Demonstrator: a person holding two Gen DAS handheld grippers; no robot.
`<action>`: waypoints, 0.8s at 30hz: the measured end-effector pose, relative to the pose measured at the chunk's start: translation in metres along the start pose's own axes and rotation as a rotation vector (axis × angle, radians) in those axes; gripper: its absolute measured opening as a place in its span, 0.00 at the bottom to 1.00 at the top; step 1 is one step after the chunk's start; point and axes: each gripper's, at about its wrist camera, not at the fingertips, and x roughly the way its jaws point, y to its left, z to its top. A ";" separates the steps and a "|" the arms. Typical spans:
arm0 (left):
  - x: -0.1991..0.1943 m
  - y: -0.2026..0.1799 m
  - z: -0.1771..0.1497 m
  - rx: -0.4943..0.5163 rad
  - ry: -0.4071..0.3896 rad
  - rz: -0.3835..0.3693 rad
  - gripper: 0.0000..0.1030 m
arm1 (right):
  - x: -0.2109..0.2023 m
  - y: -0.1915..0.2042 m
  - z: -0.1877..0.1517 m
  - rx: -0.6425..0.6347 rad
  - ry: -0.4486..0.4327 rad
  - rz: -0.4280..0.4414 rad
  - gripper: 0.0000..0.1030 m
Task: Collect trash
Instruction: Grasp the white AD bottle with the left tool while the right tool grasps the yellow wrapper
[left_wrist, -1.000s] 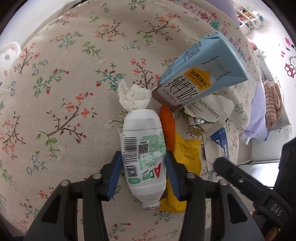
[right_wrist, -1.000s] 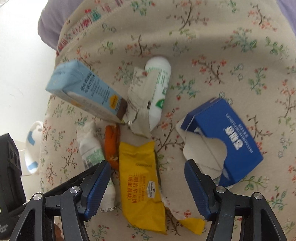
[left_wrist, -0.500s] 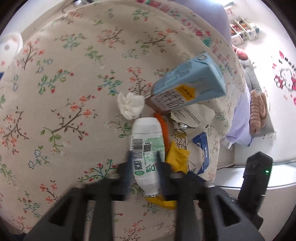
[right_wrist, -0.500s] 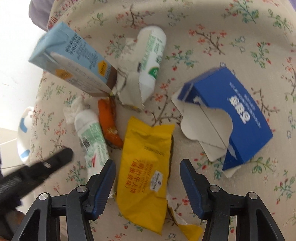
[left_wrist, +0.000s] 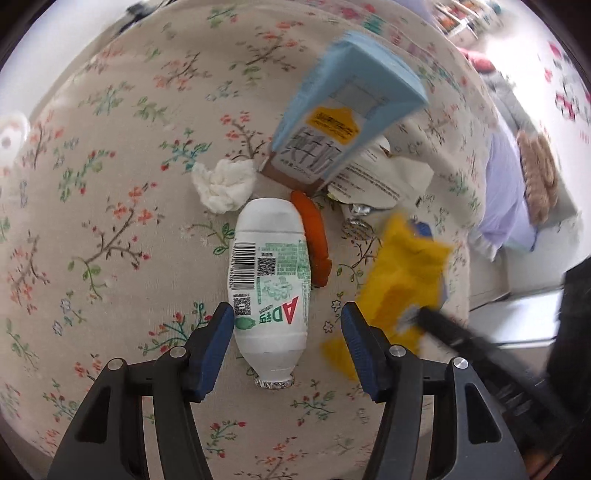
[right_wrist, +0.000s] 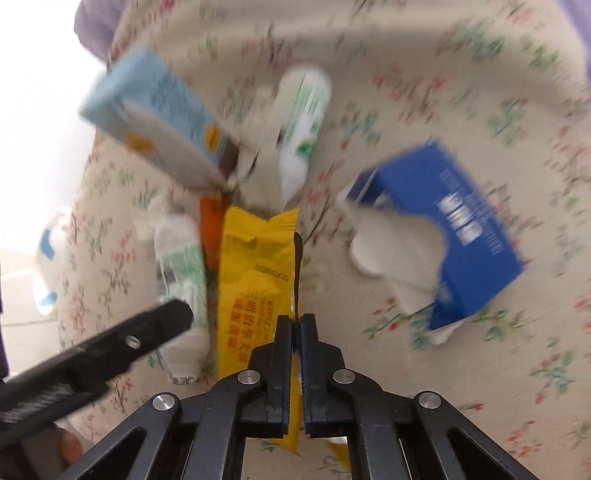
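Trash is scattered over a flowered tablecloth (left_wrist: 110, 155), and the step in hand is judged to be two pick-ups at once, one per gripper

The right gripper (right_wrist: 296, 325) is seen clenched on the edge of a yellow wrapper (right_wrist: 255, 273); its jaws are pressed together with the foil pinched between them. The rest of the wrapper is spread forward of the fingers, and whether it is lifted off the cloth cannot be told through the blur

The left gripper (left_wrist: 288, 332) is spread wide around the neck end of a small white bottle (left_wrist: 269, 280) that lies on its side, foil-capped mouth toward the camera. One blue pad (left_wrist: 218, 339) is just beside the bottle's flank, perhaps touching; the other is held clear, so nothing is gripped yet

An orange peel (left_wrist: 314, 240) lies against the bottle's far flank, and a crumpled tissue (left_wrist: 225, 182) sits just beyond its base. A light-blue carton (left_wrist: 343, 122) rests tilted over torn paper behind them. A torn blue box (right_wrist: 454, 236) and a second white bottle (right_wrist: 303, 129) are seen in the right wrist view, well apart from either gripper

Next, a squeeze across the bottle's round body is called for, centred so that it is not rolled away or the peel caught. The wrapper should then be carried off to a bin, which is not shown
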 end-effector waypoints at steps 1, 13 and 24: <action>0.003 -0.005 -0.001 0.024 0.000 0.021 0.61 | -0.006 -0.003 0.001 0.004 -0.018 -0.005 0.03; 0.027 -0.022 -0.007 0.124 0.019 0.121 0.52 | -0.039 -0.017 0.005 0.003 -0.107 -0.013 0.03; -0.010 0.012 -0.013 0.077 0.004 0.009 0.49 | -0.049 -0.013 0.006 -0.002 -0.143 0.025 0.03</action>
